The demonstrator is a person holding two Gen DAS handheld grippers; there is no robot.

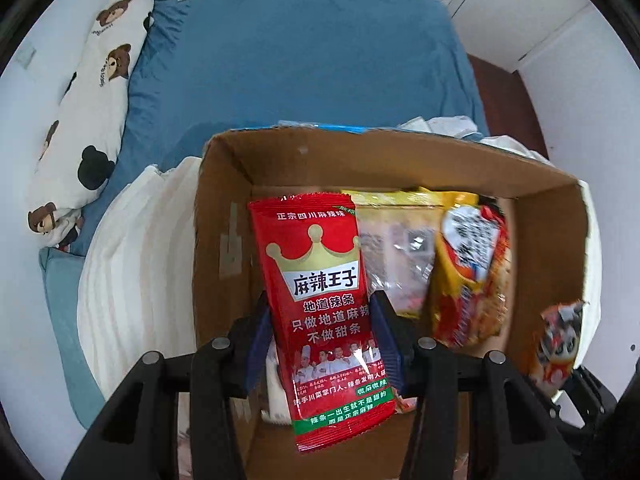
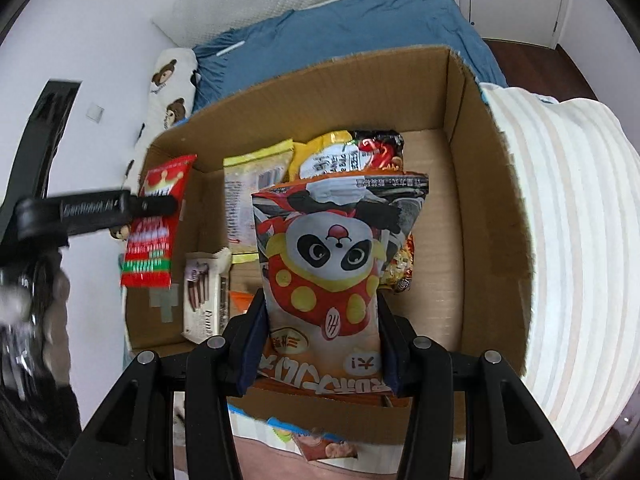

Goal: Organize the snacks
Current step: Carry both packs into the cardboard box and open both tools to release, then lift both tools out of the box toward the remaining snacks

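Left tongs (image 1: 324,344) are clamping a red spicy-strip packet (image 1: 320,300) by its sides, hanging it over the left part of the cardboard box (image 1: 224,184). Packet is reading 麻辣王子 under a gold crown, with 地道辣条 and 只做地道麻辣 不做甜条 below, a row of chefs and a green band near the bottom edge.

Right tongs (image 2: 320,336) are gripping an orange panda packet (image 2: 332,264) by both edges, holding it above the box middle; its print is upside down and not readable.

Inside the box: a clear yellow-topped bag (image 2: 252,196) with a barcode, a yellow noodle bag (image 2: 340,156) lying tilted, and a white chocolate-stick pack (image 2: 206,296) at the near left wall. Lettering on these is too blurred to read.

The right half of the box floor (image 2: 436,240) is lying bare, giving open room. Tape patch showing on the left wall. Box is sitting on a bed with a blue sheet (image 1: 300,52), a striped white blanket (image 2: 568,240) pressing its side, a bear-print pillow (image 1: 92,112) along the wall.
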